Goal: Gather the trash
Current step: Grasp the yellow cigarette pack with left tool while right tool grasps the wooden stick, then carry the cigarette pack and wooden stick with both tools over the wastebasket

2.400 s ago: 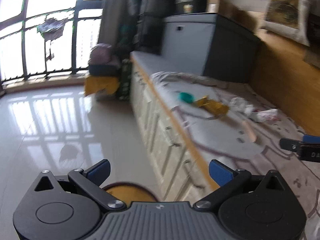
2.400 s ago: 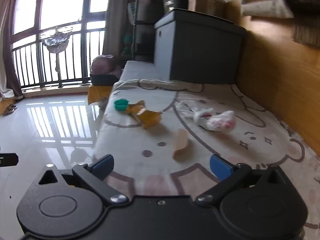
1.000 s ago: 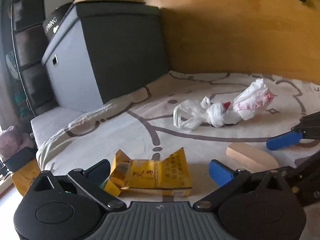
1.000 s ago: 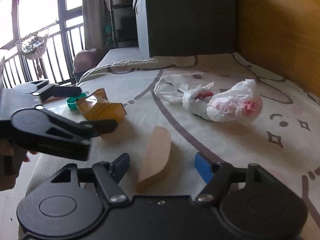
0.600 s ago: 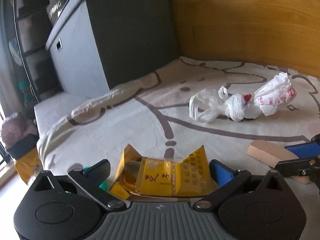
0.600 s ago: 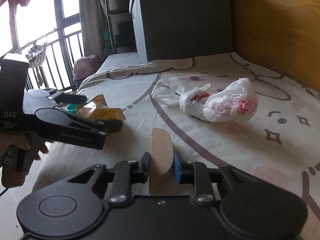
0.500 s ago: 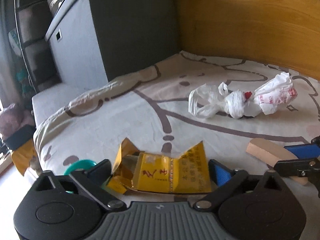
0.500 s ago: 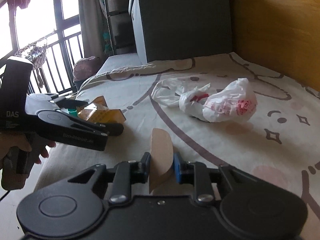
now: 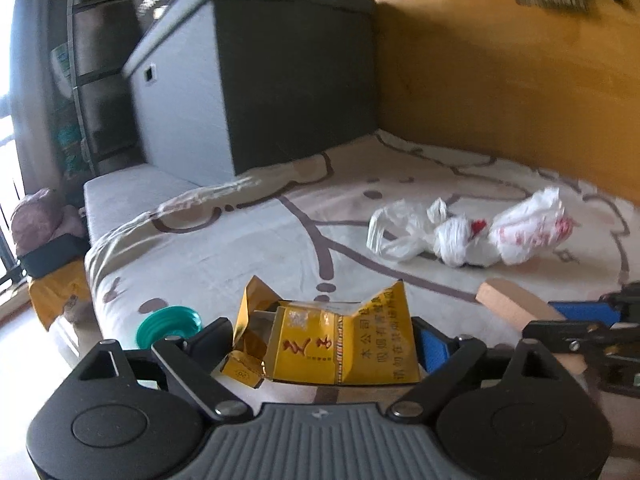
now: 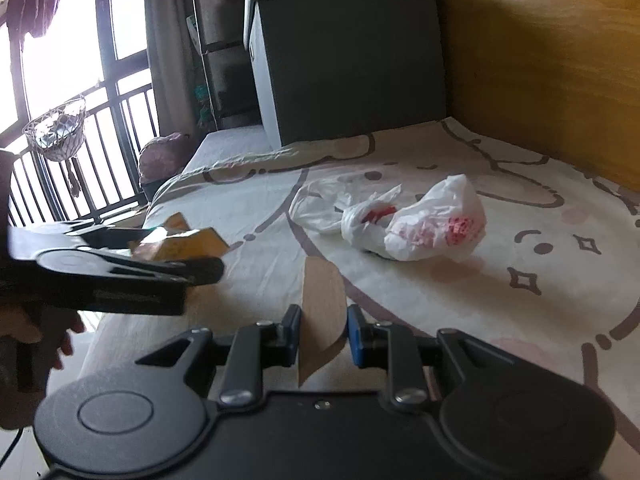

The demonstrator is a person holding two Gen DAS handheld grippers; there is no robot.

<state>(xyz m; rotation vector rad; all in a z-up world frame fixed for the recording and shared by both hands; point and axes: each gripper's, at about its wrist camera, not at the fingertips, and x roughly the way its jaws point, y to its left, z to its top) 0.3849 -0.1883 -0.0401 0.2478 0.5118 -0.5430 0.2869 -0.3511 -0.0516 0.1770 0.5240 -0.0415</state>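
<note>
A flattened yellow carton (image 9: pixel 340 344) lies near the left edge of the patterned bed sheet (image 9: pixel 240 248). My left gripper (image 9: pixel 324 340) straddles it, jaws closing, the pads right at its two sides. The right wrist view shows the same carton (image 10: pixel 188 246) between the left gripper's (image 10: pixel 180 252) fingers. My right gripper (image 10: pixel 322 336) is shut on a tan wooden piece (image 10: pixel 322 300) that stands on edge. In the left wrist view the wooden piece (image 9: pixel 508 304) sticks out of the right gripper (image 9: pixel 560 318). A knotted white plastic bag (image 9: pixel 472 232) with red print lies farther back.
A green round lid (image 9: pixel 168 322) rests just left of the carton. A dark storage box (image 10: pixel 344 52) stands at the bed's far end, and a wooden wall (image 9: pixel 500 80) runs along the right. Beyond the bed's left edge are the floor and a railed window (image 10: pixel 60 152).
The right gripper closed on the wooden piece and has held it since. The left gripper moved in around the yellow carton, and its jaws narrowed towards the carton's sides.
</note>
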